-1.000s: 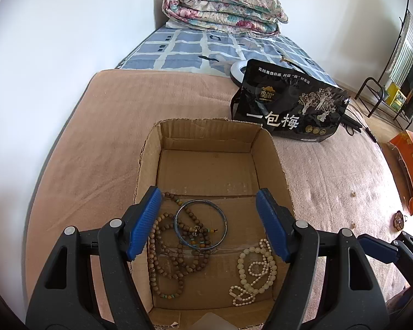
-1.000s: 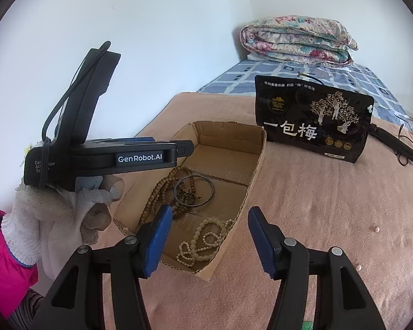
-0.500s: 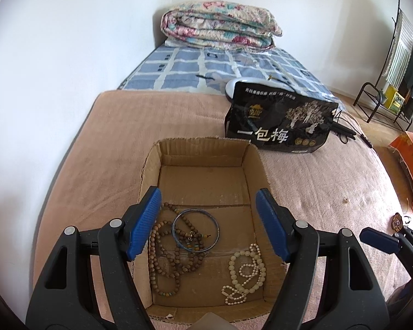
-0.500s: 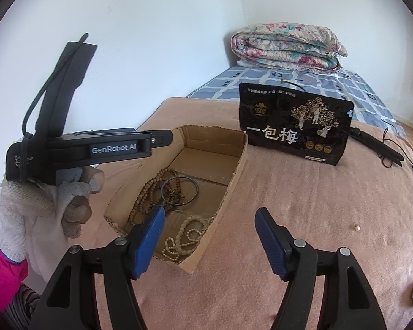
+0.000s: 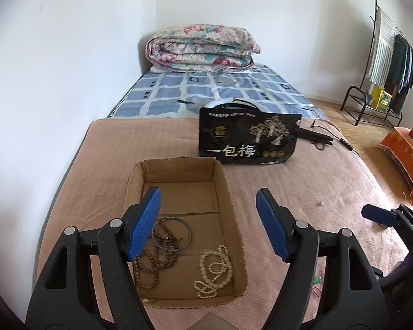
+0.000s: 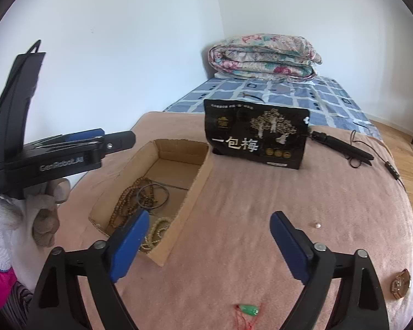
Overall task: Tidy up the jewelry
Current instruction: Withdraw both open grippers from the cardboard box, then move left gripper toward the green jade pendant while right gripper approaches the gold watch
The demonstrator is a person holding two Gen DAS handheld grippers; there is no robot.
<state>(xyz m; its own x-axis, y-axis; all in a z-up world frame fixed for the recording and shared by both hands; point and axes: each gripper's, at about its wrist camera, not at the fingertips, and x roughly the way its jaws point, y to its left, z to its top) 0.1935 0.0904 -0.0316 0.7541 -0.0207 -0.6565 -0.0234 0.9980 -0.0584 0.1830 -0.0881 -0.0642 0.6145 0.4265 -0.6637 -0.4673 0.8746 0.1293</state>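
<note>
Pendant [image 6: 248,309] (green, on red cord) lies at 6 o'clock, outside the cardboard box [image 6: 197,170]; light, floppy, pinch the stone. Right gripper [image 6: 209,247] opening, empty; left gripper [image 5: 208,224] open too.

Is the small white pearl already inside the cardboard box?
No, the white pearl lies on the pink blanket, apart from the cardboard box.

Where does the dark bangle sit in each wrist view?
Left wrist: dark bangle lies low and left of centre, inside the cardboard box, beside the left gripper's blue pad.
Right wrist: bangle left of centre, in the box.
Shared landmark: black snack bag.
</note>
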